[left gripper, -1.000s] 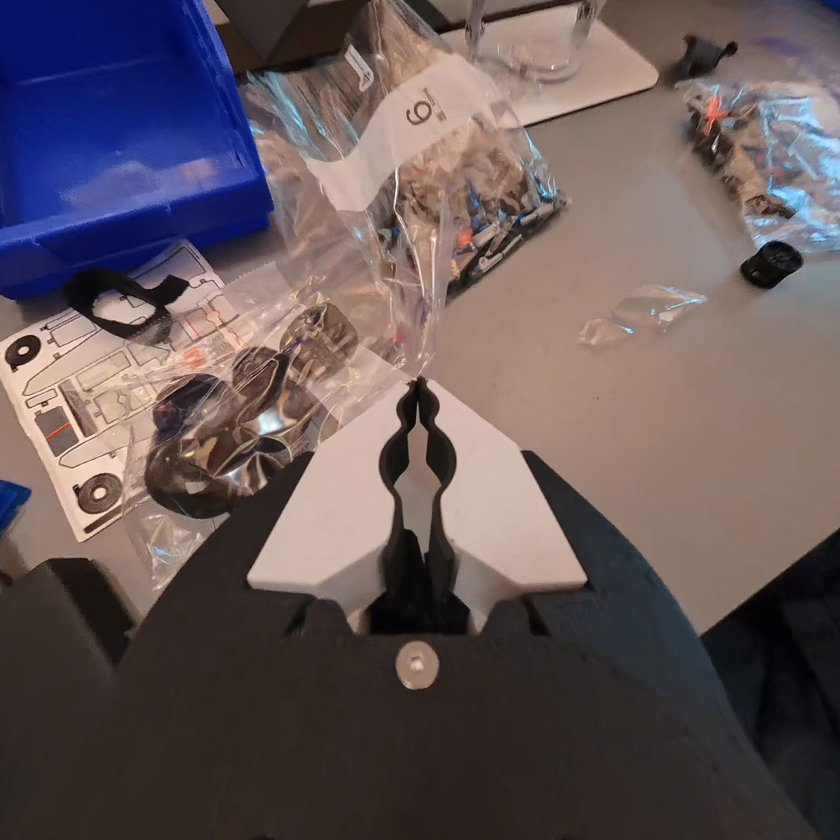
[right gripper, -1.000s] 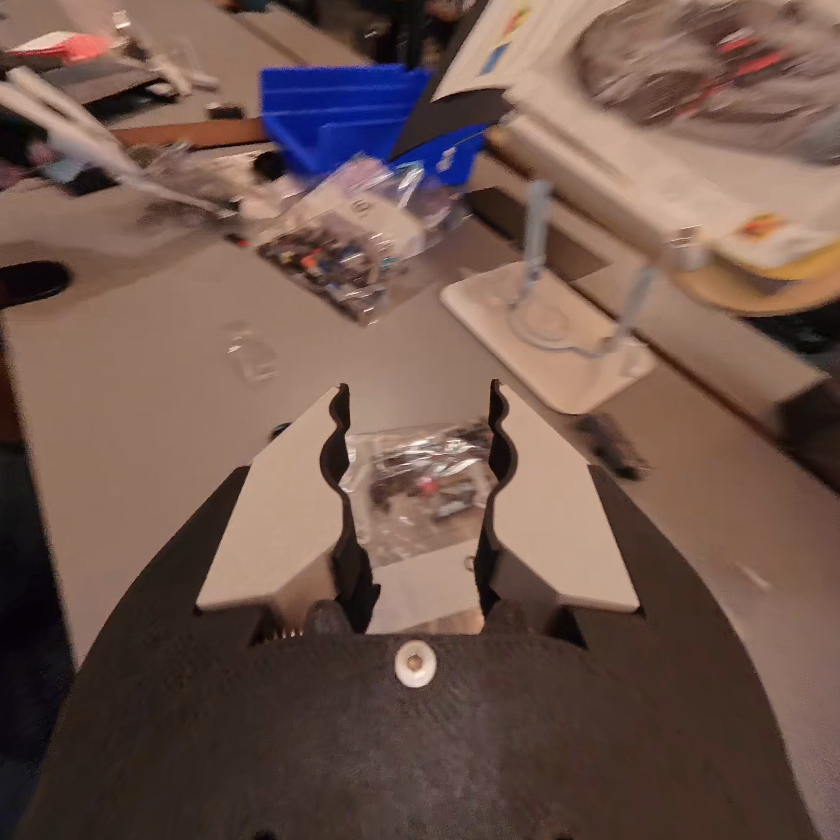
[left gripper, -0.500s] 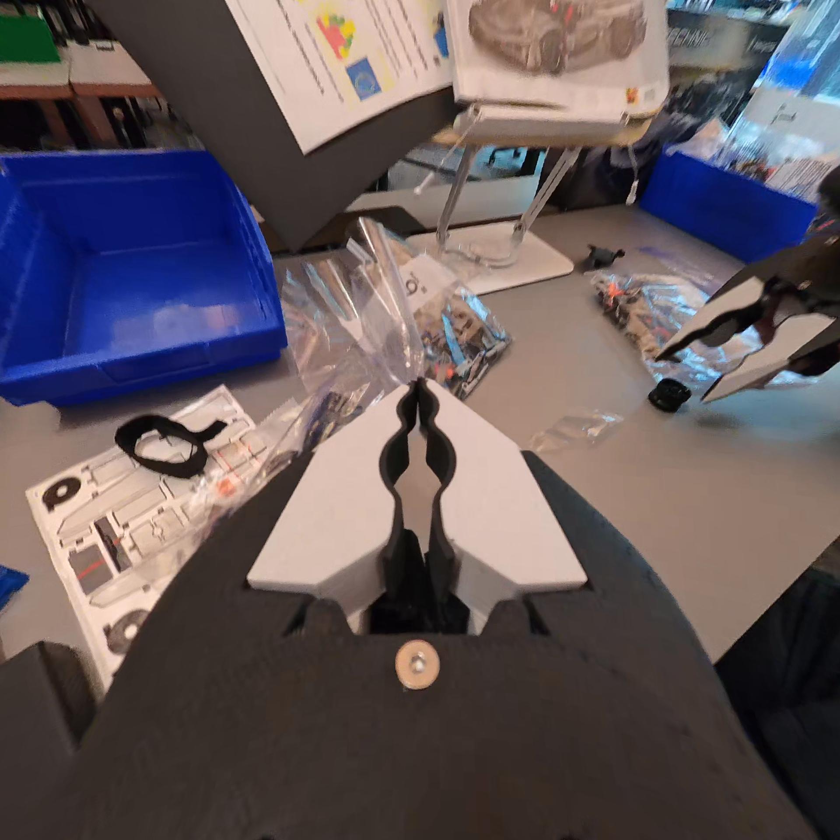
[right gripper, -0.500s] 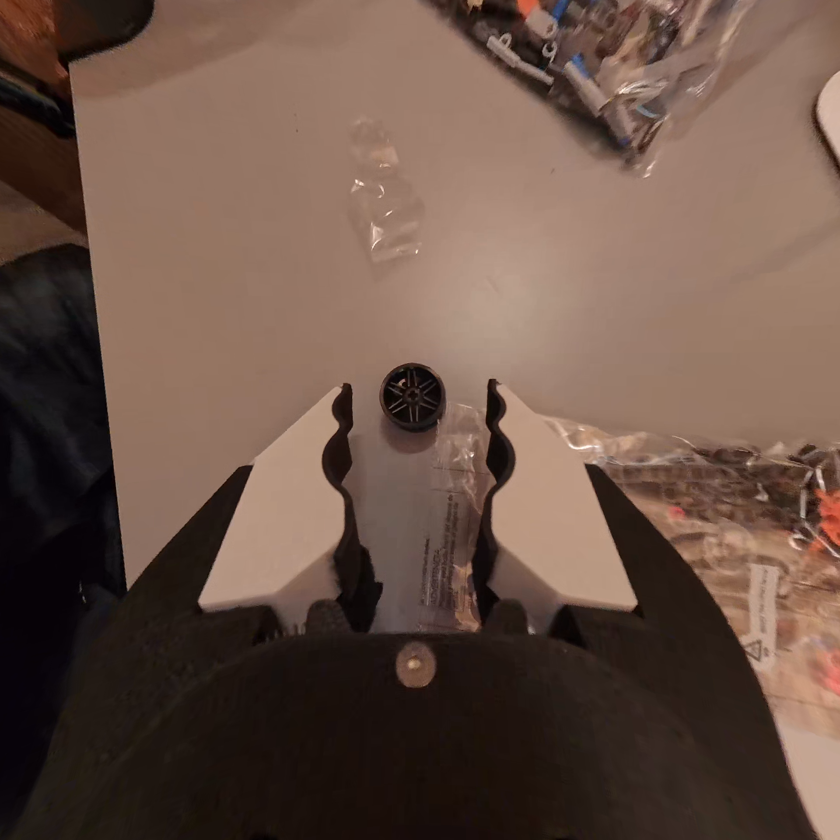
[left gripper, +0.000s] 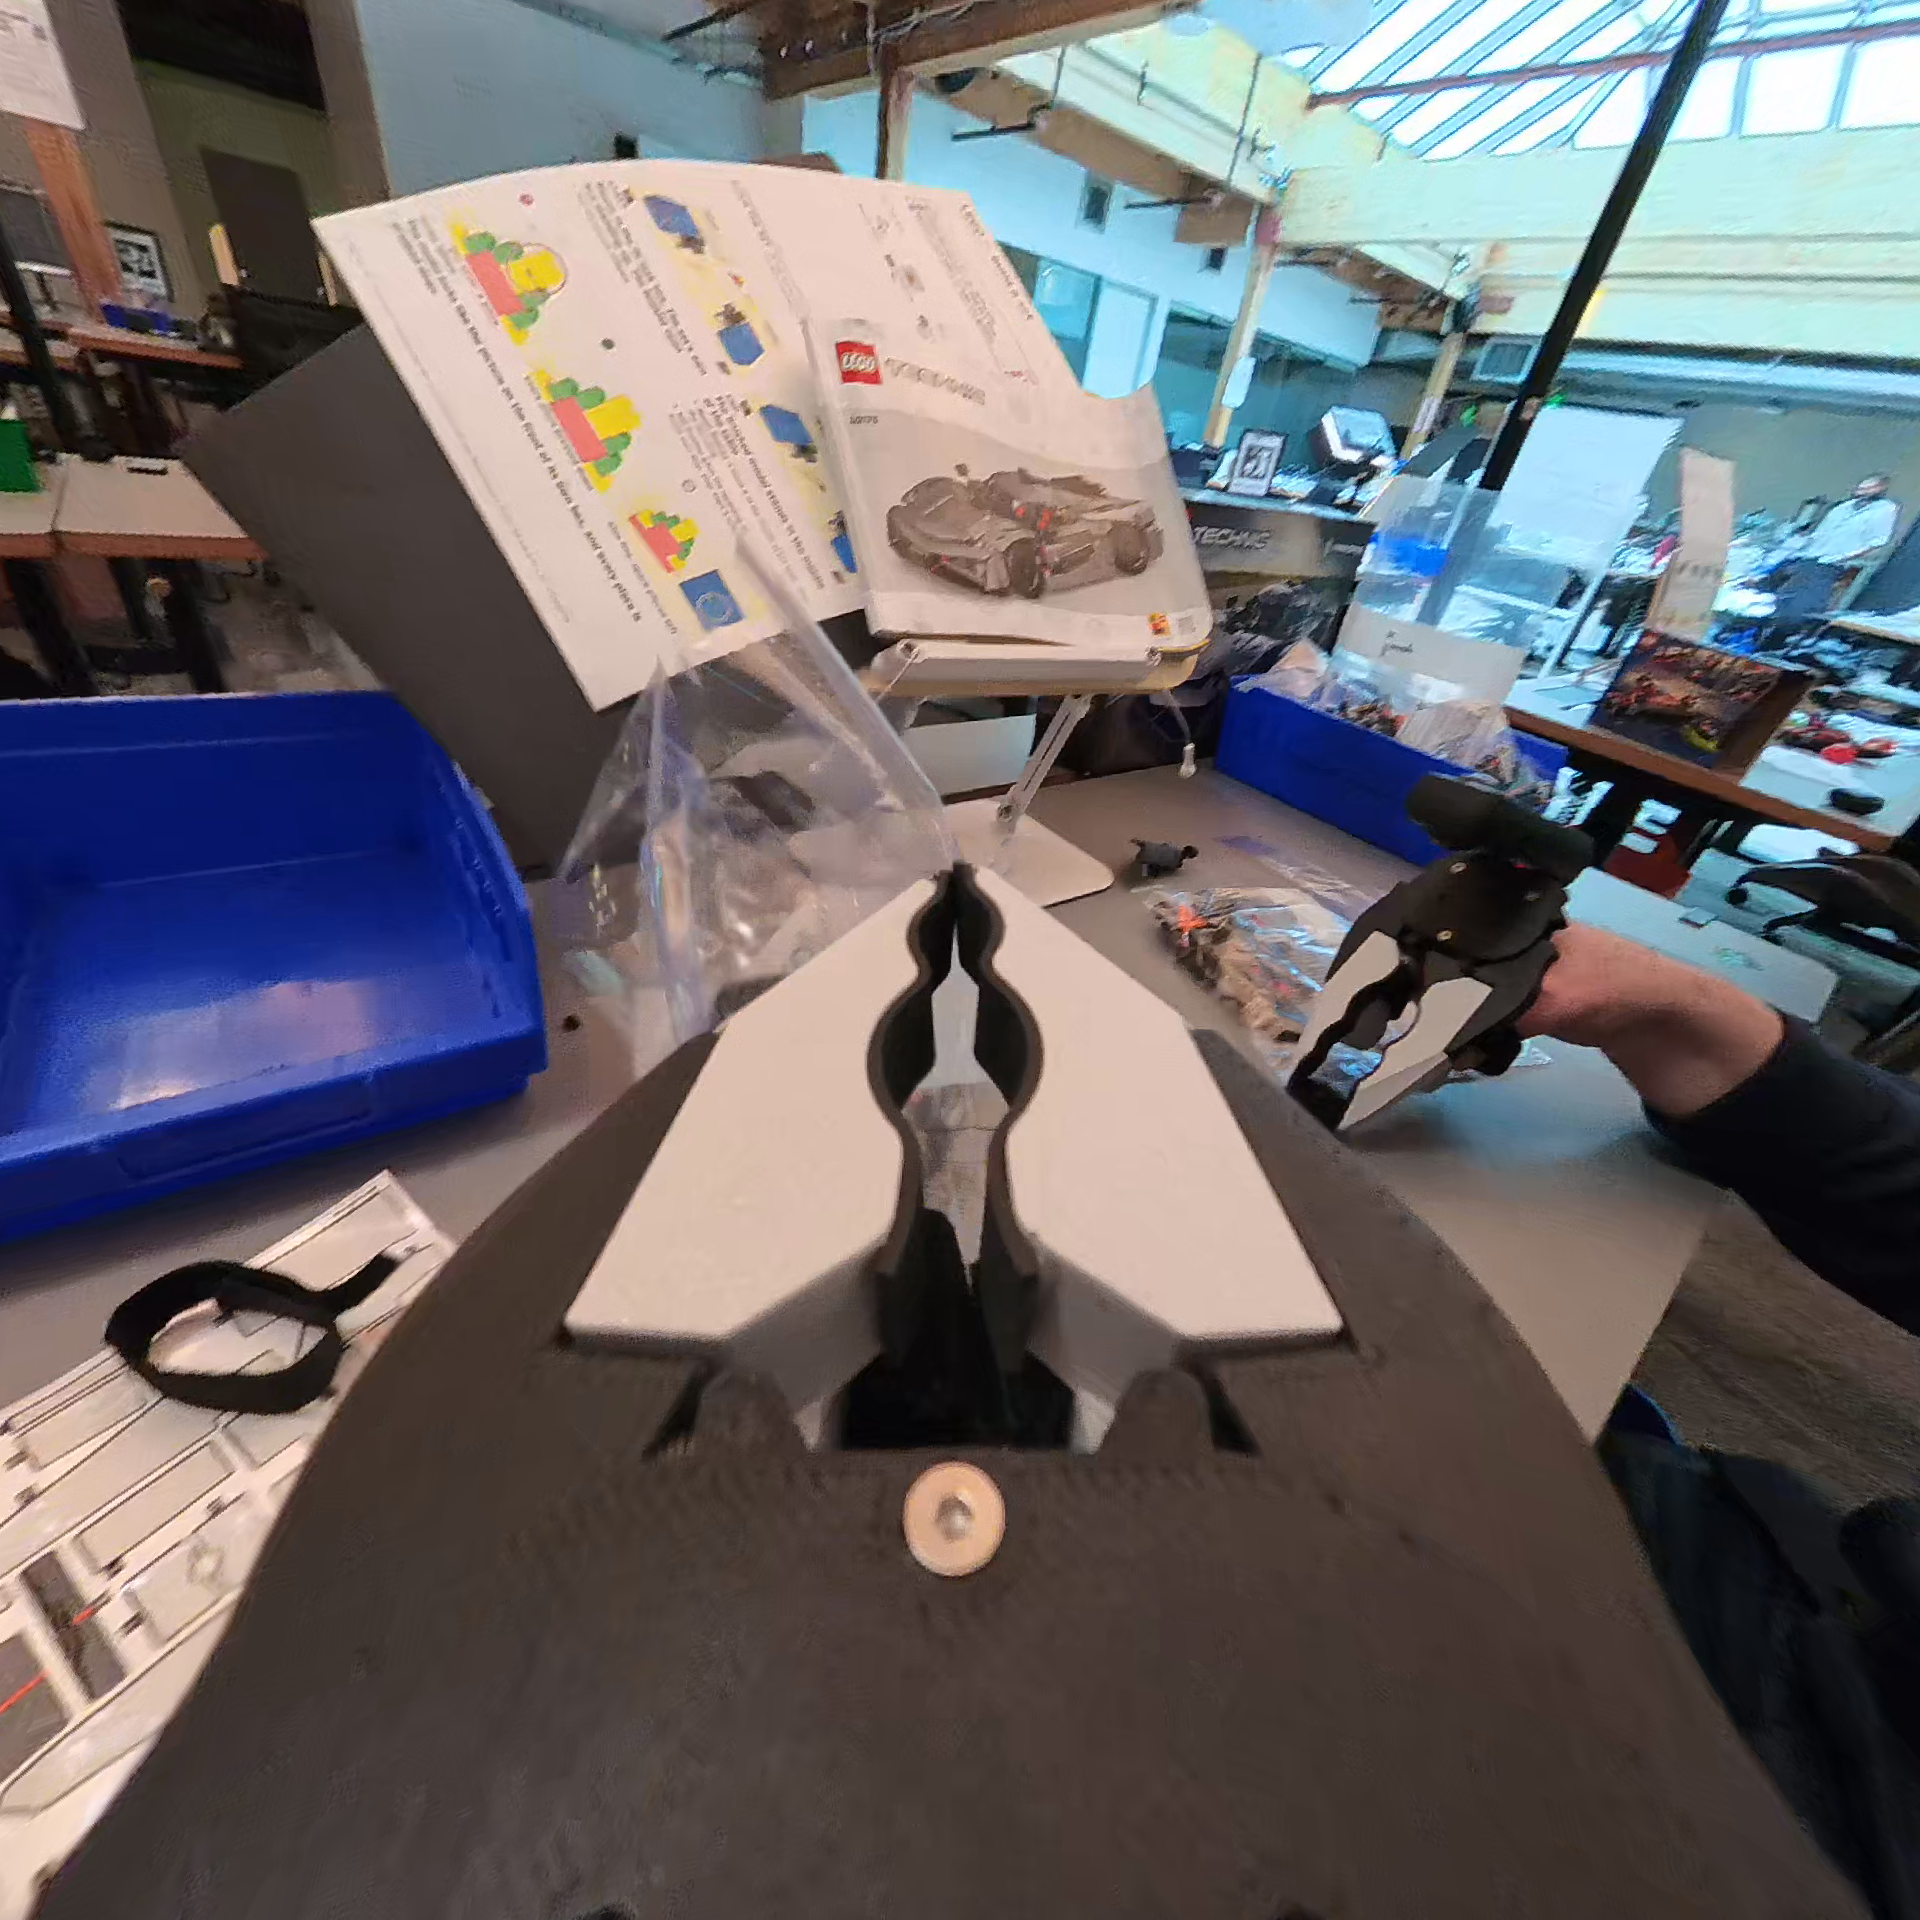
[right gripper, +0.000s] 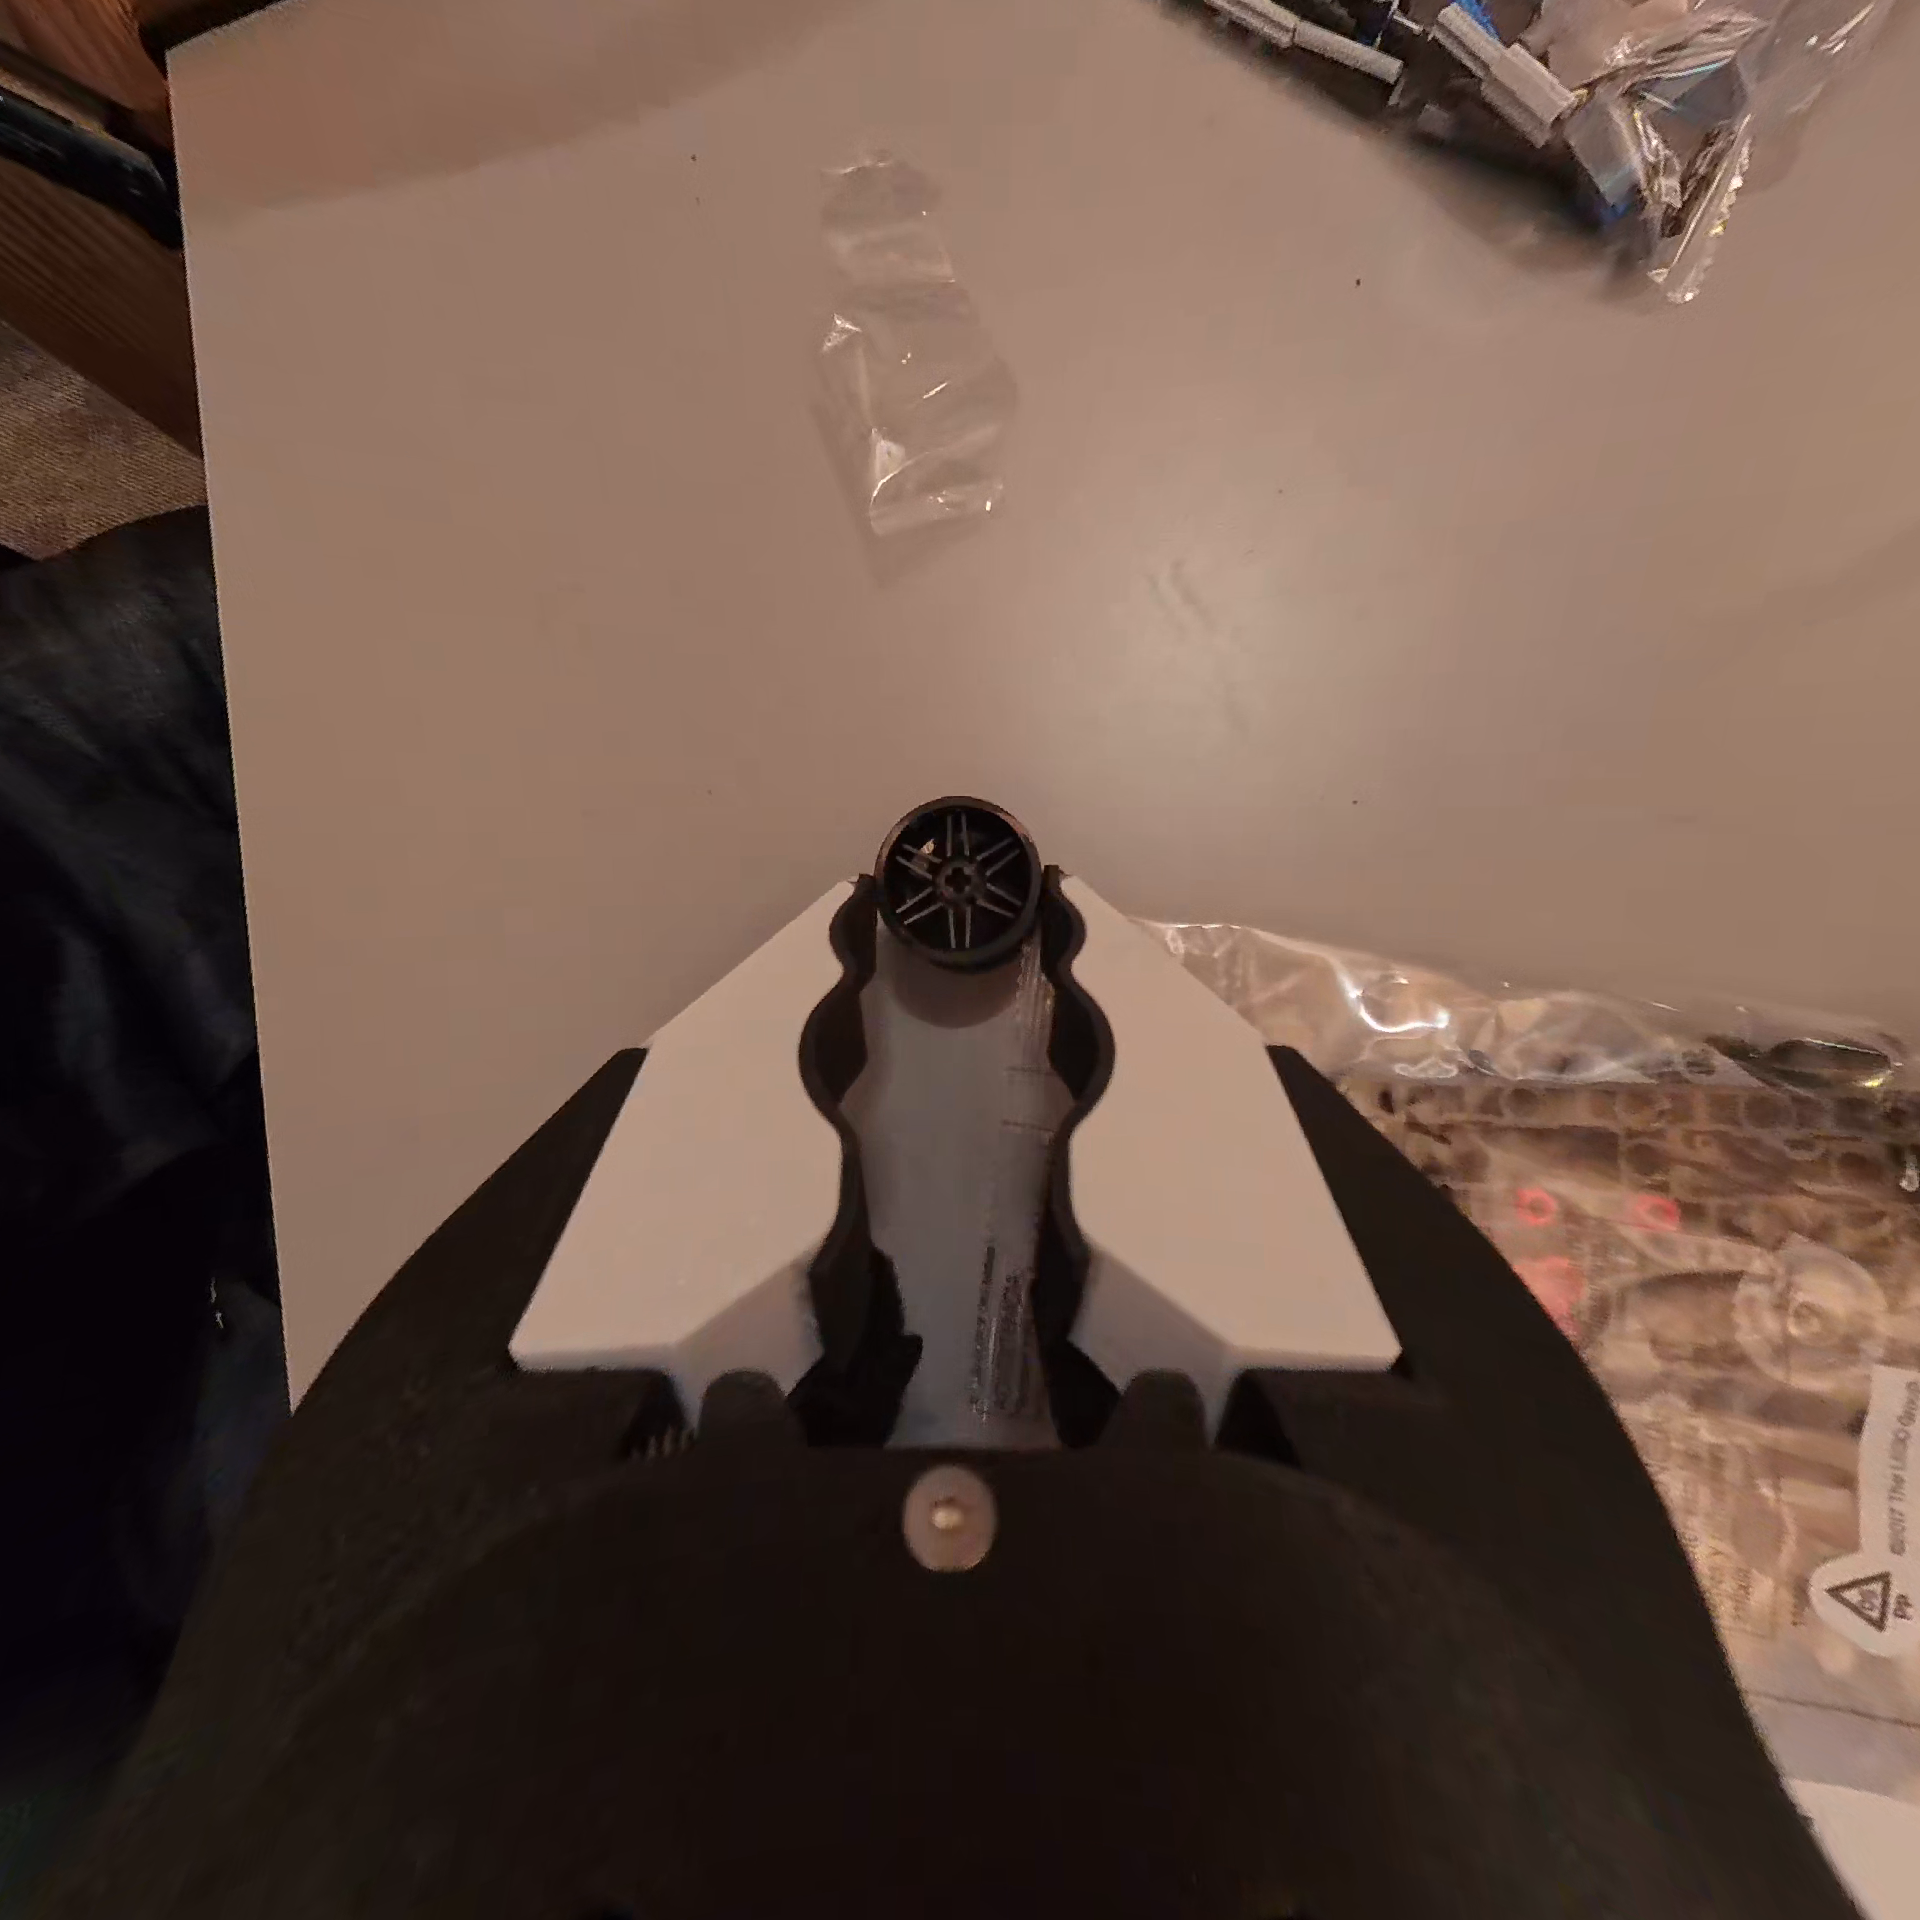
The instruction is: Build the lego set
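My left gripper (left gripper: 956, 883) is shut on the edge of a clear plastic bag (left gripper: 748, 831) and holds it up above the grey table (left gripper: 1455, 1195). My right gripper (right gripper: 954, 881) points down at the table, and its fingertips (right gripper: 847, 894) press both sides of a small black spoked wheel (right gripper: 961, 914) that rests on the table (right gripper: 520, 520). The right gripper also shows in the left wrist view (left gripper: 1382, 1049), held by a hand, low over the table on the right. The instruction booklet (left gripper: 1018, 520) stands on a stand behind.
A blue bin (left gripper: 239, 935) stands at the left. A sticker sheet (left gripper: 125, 1507) with a black band (left gripper: 229, 1330) lies at the front left. Bags of parts (right gripper: 1558, 1195) (right gripper: 1558, 104) and a small empty clear bag (right gripper: 914, 395) lie on the table. The table's edge (right gripper: 208, 623) runs along the left. About 35 cm separates my left fingertips from my right.
My left gripper has lifted and tilted up with the bag. My right gripper has swung down over the black wheel and closed its fingers onto it.
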Demonstrator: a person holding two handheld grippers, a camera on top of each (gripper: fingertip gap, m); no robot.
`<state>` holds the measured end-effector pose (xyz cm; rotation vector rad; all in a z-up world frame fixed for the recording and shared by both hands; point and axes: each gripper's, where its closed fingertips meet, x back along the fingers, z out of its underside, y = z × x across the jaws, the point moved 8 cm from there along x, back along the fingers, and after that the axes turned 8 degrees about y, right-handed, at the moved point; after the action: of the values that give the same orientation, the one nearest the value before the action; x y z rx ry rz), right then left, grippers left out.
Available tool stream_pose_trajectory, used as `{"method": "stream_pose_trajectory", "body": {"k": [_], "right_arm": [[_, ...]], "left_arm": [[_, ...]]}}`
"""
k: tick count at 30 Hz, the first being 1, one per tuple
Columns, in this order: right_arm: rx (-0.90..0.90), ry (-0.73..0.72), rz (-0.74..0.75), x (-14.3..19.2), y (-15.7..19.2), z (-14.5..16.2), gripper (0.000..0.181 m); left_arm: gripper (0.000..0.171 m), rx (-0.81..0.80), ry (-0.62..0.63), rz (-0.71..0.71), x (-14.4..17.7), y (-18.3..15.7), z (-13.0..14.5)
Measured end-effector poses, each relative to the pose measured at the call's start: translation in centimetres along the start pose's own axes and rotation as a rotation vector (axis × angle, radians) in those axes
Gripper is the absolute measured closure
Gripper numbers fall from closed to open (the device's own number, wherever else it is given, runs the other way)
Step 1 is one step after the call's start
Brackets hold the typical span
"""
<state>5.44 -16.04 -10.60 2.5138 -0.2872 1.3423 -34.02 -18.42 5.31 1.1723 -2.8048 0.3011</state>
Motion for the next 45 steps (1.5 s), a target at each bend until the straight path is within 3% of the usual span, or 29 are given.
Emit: {"method": "stream_pose_trajectory", "body": {"k": [8,14,18,24,29,38,41,44,45], "right_arm": [[-0.013,-0.078,-0.048,1.2,0.3,-0.1,0.153],[-0.028,-0.242,-0.048,5.1,-0.2,-1.6,0.153],[-0.039,-0.358,-0.015,8.8,-1.0,-3.3,0.153],[0.003,-0.511,-0.019,13.1,-0.9,-7.0,0.153],[0.086,-0.426,-0.081,10.6,0.6,-10.5,0.153],[0.179,-0.369,-0.212,8.7,4.0,-12.7,0.153],[0.186,-0.273,-0.199,6.8,4.5,-13.6,0.153],[0.152,-0.266,-0.229,4.8,5.1,-15.1,0.151],[0.148,-0.256,-0.239,4.1,5.3,-15.6,0.141]], "left_arm": [[0.171,-0.043,-0.025,0.132,-2.5,-3.4,-0.3],[0.171,-0.087,-0.079,0.247,-5.4,-6.7,-0.6],[0.171,-0.181,-0.197,0.328,-7.6,-10.0,-0.8],[0.171,-0.221,-0.255,0.407,-8.9,-13.3,3.3],[0.171,-0.257,-0.186,0.414,-7.3,-14.5,6.7],[0.171,-0.231,-0.205,0.398,-5.1,-14.4,9.3],[0.171,-0.219,-0.219,0.408,-4.8,-14.4,10.0],[0.171,-0.214,-0.233,0.420,-4.4,-14.3,10.3],[0.171,-0.214,-0.234,0.420,-4.4,-14.3,10.4]]}}
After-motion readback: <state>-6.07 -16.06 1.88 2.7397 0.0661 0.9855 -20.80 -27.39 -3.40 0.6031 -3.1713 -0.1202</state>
